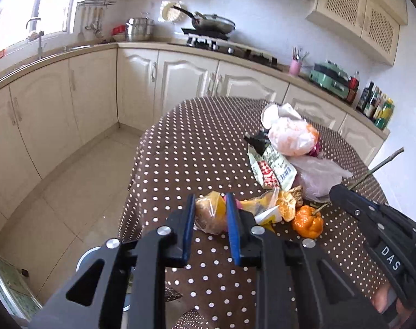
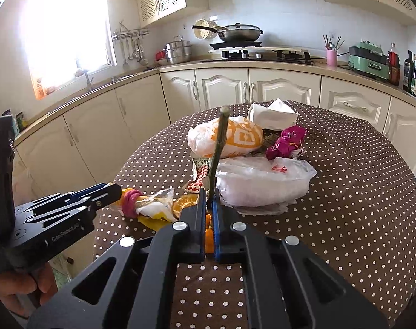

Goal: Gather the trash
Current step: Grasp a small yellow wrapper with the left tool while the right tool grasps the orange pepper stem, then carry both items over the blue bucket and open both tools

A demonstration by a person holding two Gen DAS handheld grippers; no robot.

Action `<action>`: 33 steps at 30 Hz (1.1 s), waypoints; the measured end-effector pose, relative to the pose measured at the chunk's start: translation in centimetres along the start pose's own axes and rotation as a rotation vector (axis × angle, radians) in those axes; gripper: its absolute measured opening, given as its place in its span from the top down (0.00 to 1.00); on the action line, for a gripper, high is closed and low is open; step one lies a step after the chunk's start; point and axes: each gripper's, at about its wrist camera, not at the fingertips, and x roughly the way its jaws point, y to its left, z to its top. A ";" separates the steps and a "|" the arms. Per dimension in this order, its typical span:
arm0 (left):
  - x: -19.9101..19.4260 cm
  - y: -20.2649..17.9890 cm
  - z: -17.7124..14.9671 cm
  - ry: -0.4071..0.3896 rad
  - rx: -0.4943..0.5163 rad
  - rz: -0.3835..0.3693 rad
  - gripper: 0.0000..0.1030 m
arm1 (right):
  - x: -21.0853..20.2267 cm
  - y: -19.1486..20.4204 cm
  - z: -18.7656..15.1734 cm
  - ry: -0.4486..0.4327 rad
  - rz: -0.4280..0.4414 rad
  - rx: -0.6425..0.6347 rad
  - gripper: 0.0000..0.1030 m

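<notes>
Between the left tool's (image 1: pixel 210 213) pads sits a food wrapper (image 1: pixel 208 215).

Ahead of the jaws: passage blocked by heaped plastic bags (image 2: pixel 262 183) and wrappers (image 1: pixel 273 167). Bare polka-dot tablecloth (image 2: pixel 358 192) is left free rightward.

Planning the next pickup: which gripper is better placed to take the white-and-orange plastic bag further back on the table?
Neither is free, but right is closer: the right gripper, shut on the stem, points at the white-and-orange plastic bag. The left gripper clamps the yellow wrapper at the table's edge.
</notes>
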 end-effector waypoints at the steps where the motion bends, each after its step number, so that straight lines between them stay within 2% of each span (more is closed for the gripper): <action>1: -0.4 0.2 0.0 -0.011 -0.008 -0.006 0.81 | -0.2 0.2 0.1 -0.005 0.002 -0.003 0.97; 8: -5.5 2.9 -0.7 -0.104 -0.052 -0.020 0.81 | -1.8 3.1 1.1 -0.046 0.055 -0.038 0.97; 12: -8.0 6.7 -2.0 -0.131 -0.113 0.036 0.81 | -1.9 6.2 1.5 -0.047 0.119 -0.075 0.97; 16: -9.4 11.1 -3.6 -0.121 -0.179 0.116 0.81 | -0.3 10.3 1.2 -0.012 0.197 -0.125 0.97; 18: -9.7 13.6 -4.7 -0.104 -0.217 0.170 0.81 | 0.9 12.7 0.7 0.016 0.241 -0.152 0.97; 25: -8.5 20.3 -9.0 0.001 -0.314 0.285 0.81 | 6.9 20.8 -2.3 0.141 0.352 -0.253 0.97; 28: -6.2 23.5 -10.9 0.082 -0.353 0.342 0.81 | 10.1 23.3 -4.2 0.196 0.350 -0.293 0.97; 33: -1.8 26.9 -12.7 0.180 -0.407 0.340 0.81 | 14.8 25.0 -6.6 0.273 0.330 -0.329 0.97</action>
